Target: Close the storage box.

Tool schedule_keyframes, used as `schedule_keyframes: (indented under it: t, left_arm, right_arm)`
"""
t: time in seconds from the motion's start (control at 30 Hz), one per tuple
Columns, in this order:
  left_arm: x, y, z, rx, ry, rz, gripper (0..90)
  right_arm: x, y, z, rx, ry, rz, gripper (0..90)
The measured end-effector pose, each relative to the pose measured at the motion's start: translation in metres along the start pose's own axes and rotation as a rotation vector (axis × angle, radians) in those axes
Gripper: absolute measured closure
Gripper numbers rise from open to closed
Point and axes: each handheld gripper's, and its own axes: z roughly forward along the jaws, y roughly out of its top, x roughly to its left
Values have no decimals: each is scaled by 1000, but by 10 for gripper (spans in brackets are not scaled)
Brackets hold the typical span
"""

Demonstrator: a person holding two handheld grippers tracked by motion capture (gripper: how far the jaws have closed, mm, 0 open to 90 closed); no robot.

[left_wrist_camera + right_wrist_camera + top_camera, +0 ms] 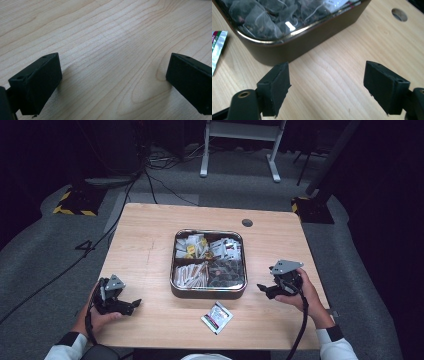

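Left tongs (pixel 131 306) rest low near the tabletop's near-left corner, jaws spread wide over bare wood, holding nothing. Right tongs (pixel 265 290) sit near the right edge, jaws likewise wide apart and empty, just beside the dark rectangular metal tin (pixel 208 292) (four compartments of tea bags and sachets) at the middle of the light wooden tabletop (pixel 150 240). A small white foil sachet with red and green print (pixel 217 317) lies flat between the tin and the near edge.
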Motion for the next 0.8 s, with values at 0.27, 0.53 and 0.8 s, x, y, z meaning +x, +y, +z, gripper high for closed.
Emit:
schedule_keyframes:
  t: [0.27,0.53,0.8]
  left_arm:
    - [0,0,0,0,0,0,5]
    - [0,0,0,0,1,-1,5]
    - [0,0,0,0,1,0,5]
  right_arm:
    - [-2,-21,-1,19,-18,26,217]
    - [-5,-45,1,49,-33,49,213]
    - [-7,-69,1,62,-33,93,210]
